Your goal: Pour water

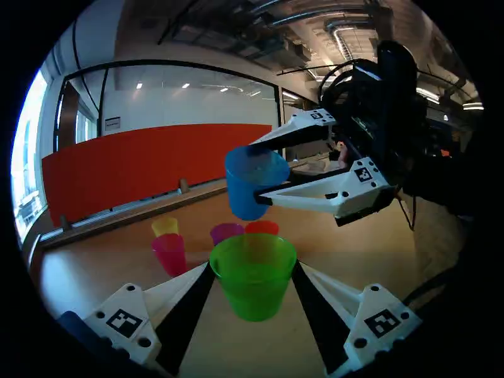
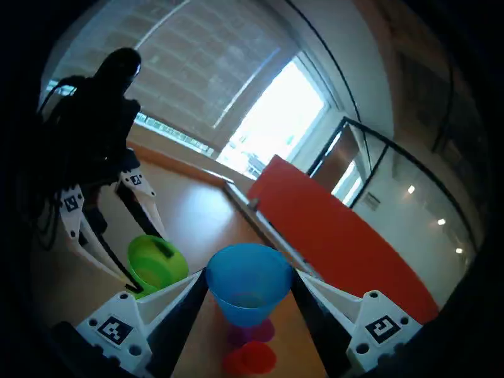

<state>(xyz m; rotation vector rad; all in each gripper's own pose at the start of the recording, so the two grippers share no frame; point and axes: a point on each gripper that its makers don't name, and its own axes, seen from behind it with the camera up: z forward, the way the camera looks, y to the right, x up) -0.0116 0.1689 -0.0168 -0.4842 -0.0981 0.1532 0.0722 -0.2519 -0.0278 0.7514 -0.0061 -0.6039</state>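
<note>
Item 1. Left gripper [image 1: 253,272]: fingers set at middling width, both pressing the sides of a green cup [image 1: 253,286]. The cup is upright and sits at 6 o'clock in the left gripper view. Whether it holds any water cannot be told.

Item 2. Right gripper [image 1: 257,174]: enters the left gripper view from 3 o'clock, with both fingers clamped on a blue cup [image 1: 247,189]. That cup is in the air at 12 o'clock from the green cup, apart from it and roughly upright. In the right gripper view its mouth faces the camera, and the contents are unclear.

Item 3. Wooden table [image 1: 359,252], bearing four loose cups.
- Yellow cup [image 1: 165,225] and pink cup [image 1: 170,252] stand close together at 10 o'clock from the green cup, the pink one nearer the camera.
- Purple cup [image 1: 225,232] and red cup [image 1: 262,227] stand side by side just beyond the green rim, at 12 o'clock.

Item 4. Red wall panel [image 1: 138,164], beyond the table's far edge, from 9 to 12 o'clock.

Item 5. Bright window [image 2: 277,126], at 12 o'clock in the right gripper view.
</note>
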